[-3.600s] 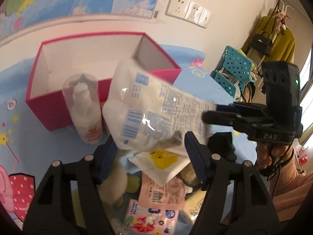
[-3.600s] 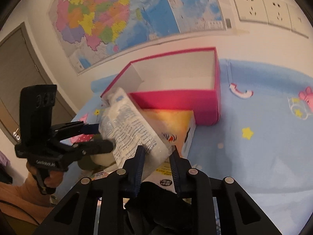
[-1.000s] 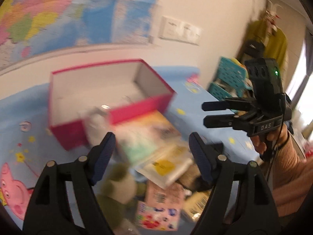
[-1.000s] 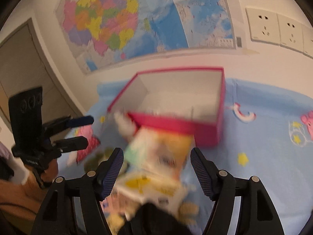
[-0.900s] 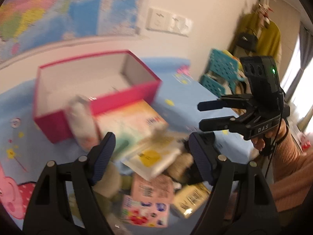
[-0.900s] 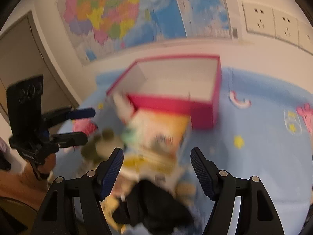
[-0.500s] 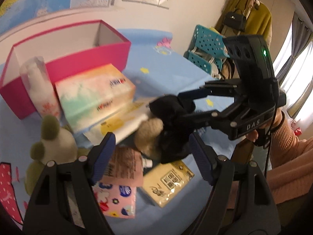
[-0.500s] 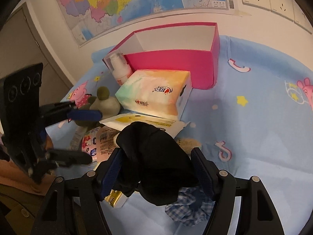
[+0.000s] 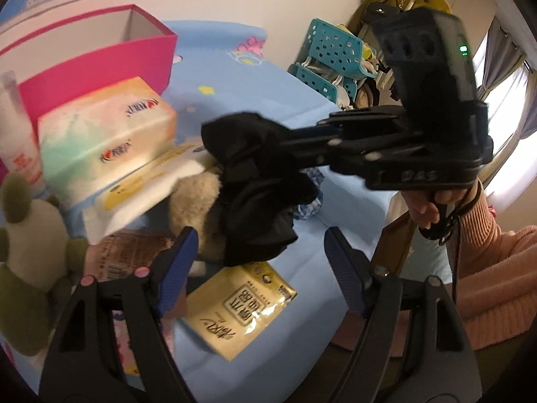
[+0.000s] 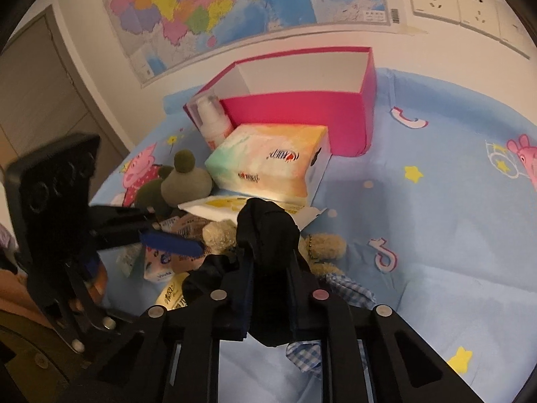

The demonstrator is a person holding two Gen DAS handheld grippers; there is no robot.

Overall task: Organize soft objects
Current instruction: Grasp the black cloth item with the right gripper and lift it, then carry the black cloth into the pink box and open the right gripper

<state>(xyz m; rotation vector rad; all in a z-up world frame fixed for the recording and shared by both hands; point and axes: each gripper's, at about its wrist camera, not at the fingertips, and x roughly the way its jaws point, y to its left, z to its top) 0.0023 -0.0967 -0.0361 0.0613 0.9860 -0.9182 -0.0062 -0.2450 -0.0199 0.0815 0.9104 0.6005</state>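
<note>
since half a second ago the right hand-held gripper has clamped together on the black cloth and raised it off the pile; before, its jaws were wide around it. cloth now bunched between the fingers, a loose end dangling over the yellow packet in the left wrist view. left hand-held gripper stays spread apart, holding nothing, blue pads either side of the hanging cloth.

on the table under a blue cartoon sheet: pink box at the back, open top, inside mostly out of sight from both views. lotion bottle upright at its front corner, tissue box just in front. white and yellow pouch partly under the tissue box. green plush beside it, body hidden behind the left gripper. tan plush half covered by the black cloth. blue checked fabric pokes out beneath the right fingers, rest hidden. small packets near the left pad, blurred, print unreadable. left view motion-blurred on its left side.
</note>
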